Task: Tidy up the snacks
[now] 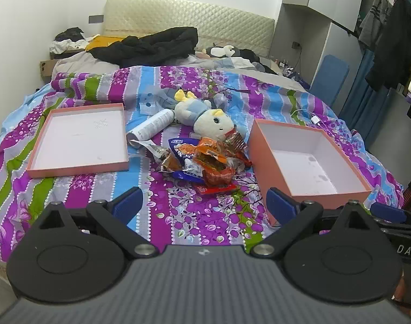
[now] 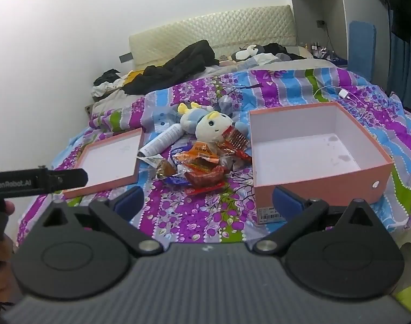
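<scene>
A heap of snack packets (image 1: 205,162) (image 2: 202,166), orange, red and blue, lies in the middle of the flowered bedspread. To its right stands an open pink box (image 1: 313,186) (image 2: 321,181), white inside and holding nothing. Its shallow pink lid (image 1: 78,168) (image 2: 110,186) lies upturned to the left. My left gripper (image 1: 205,205) is open, low over the near part of the bed, short of the heap. My right gripper (image 2: 208,202) is open too, nothing between its blue pads, near the box's front corner. The left tool's body (image 2: 37,181) shows at the right view's left edge.
A plush toy (image 1: 205,116) (image 2: 205,124) and a white spray can (image 1: 151,125) (image 2: 163,139) lie just behind the snacks. Dark clothes (image 1: 151,46) are piled near the headboard. A white charger and cable (image 1: 314,120) (image 2: 343,93) lie behind the box. Hanging clothes (image 1: 394,40) fill the right.
</scene>
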`<state>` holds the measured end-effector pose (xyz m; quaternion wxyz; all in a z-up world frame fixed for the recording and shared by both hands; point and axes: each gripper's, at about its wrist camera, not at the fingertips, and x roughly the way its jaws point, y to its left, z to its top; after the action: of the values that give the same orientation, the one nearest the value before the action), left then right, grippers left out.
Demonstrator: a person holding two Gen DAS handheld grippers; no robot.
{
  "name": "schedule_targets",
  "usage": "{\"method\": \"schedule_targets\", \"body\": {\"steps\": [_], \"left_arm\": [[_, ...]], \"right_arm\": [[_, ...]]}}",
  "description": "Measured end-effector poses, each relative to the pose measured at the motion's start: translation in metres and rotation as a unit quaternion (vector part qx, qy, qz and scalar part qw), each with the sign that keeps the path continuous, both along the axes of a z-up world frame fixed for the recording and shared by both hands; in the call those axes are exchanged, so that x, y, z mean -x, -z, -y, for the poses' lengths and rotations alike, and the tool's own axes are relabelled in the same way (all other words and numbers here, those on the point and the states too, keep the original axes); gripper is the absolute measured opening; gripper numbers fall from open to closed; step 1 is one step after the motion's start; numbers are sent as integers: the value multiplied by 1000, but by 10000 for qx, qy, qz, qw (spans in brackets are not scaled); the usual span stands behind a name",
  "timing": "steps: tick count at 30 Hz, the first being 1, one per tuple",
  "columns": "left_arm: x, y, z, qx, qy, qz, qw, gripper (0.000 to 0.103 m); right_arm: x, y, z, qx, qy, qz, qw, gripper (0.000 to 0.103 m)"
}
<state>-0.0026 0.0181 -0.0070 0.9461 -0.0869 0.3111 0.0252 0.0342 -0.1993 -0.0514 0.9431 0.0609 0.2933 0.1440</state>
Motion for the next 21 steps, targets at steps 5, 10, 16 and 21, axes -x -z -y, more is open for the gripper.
{"method": "schedule_targets", "body": {"steps": [5, 10, 16, 21], "left_arm": [[-3, 2, 3, 6, 52, -24, 10000, 99], [-2, 1, 5, -18, 82, -2, 10000, 99], [-2, 4, 3, 11, 88, -26, 10000, 99], [-2, 3, 4, 16, 87, -31, 10000, 99]], "right_arm": [[0, -1, 0, 82, 42, 81, 9999, 103], [0, -1, 0, 79, 47, 84, 9999, 103], [2, -1, 0, 130, 84, 120, 9998, 103], [2, 0, 0, 145, 88, 130, 9998, 103]]}}
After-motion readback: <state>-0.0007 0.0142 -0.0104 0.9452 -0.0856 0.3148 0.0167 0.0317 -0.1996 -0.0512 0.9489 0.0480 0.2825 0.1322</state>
